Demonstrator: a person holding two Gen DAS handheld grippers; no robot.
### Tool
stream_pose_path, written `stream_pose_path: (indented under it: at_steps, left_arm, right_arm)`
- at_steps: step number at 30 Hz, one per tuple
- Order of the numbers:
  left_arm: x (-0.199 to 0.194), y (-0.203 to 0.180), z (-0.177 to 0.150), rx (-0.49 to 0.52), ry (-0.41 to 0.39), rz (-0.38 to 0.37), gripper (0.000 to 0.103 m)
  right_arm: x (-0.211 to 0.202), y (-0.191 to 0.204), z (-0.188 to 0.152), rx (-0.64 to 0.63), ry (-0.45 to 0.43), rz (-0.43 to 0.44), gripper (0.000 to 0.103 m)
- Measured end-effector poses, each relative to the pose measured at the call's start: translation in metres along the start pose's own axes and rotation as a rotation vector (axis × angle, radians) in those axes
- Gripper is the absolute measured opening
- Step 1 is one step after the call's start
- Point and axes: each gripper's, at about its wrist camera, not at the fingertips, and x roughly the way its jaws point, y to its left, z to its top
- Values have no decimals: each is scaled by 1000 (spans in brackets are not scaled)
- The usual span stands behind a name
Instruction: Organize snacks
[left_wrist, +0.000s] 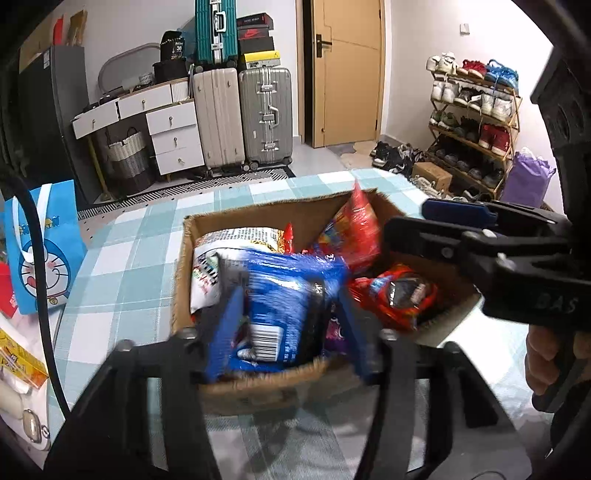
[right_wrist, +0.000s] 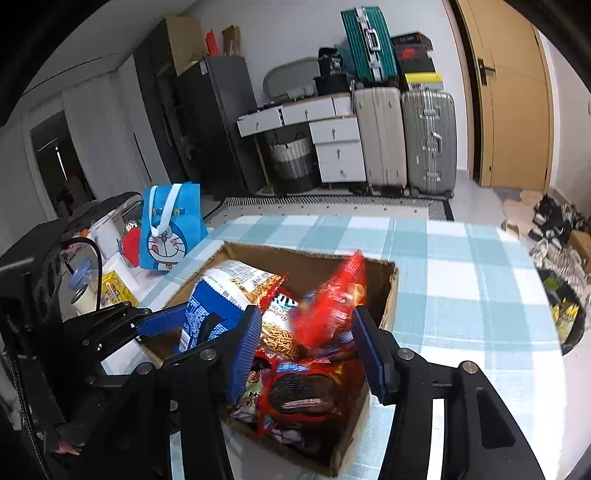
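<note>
Your left gripper (left_wrist: 288, 328) hangs over the near end of the cardboard box (left_wrist: 258, 391), jaws spread, with the blue cookie packet (left_wrist: 291, 291) between the pads. The packet is blurred, and the pads look clear of it, so I read this as a release, not a pinch. Your right gripper (right_wrist: 306, 347) stands the same way over the other end: jaws apart, the red snack bag (right_wrist: 332, 306) blurred between them, apparently loose.

So you seem to be dropping two packs in at once. Do it cleanly: keep both sets of jaws wide until each pack has settled, then lift straight up so a pad doesn't catch a crinkled edge and drag it back out. The red bag stands tall against the far wall and may flop; let it lean on the cardboard.

Now the box itself. It sits on the table (right_wrist: 461, 277), on a blue-and-white check cloth, already well filled. Besides your two packs there's a bag of noodle-like sticks (right_wrist: 255, 280) toward the back and a red cookie packet (right_wrist: 306, 398) lying flat by the right gripper. Other wrappers lie beneath; I can't tell what.

Off the table edge, a blue cartoon bag (right_wrist: 170, 229) stands upright, contents unseen.
</note>
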Motion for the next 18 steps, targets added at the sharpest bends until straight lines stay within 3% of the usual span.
stream_pose_path:
  at_steps: [1,2,4,5,7,12,18]
  left_arm:
    - [-7,2,-1,-3,-13,-2,76]
    - [-13,4,-1,-10,-37,-5,82]
    - [-29,6,-2,-16,-69,-12,87]
    - [-36,6,-3,-21,-82,-22,89]
    - [-49,11,-7,-34,-108,-33,103]
    - [-76,16,-25,-53,-161,-28,103]
    - [-102,33,-53,-119,-190,-33,103]
  right_arm:
    - [-5,1,0,-6,-9,-5,65]
    - [-11,1,-1,-10,-21,-7,72]
    - [-23,3,-3,-17,-40,-4,81]
    - [-30,3,-5,-18,-53,-4,91]
    - [-40,4,-9,-16,-67,-9,103]
    - [-65,5,-26,-7,-104,6,103]
    - [-87,14,-49,-52,-144,-42,103]
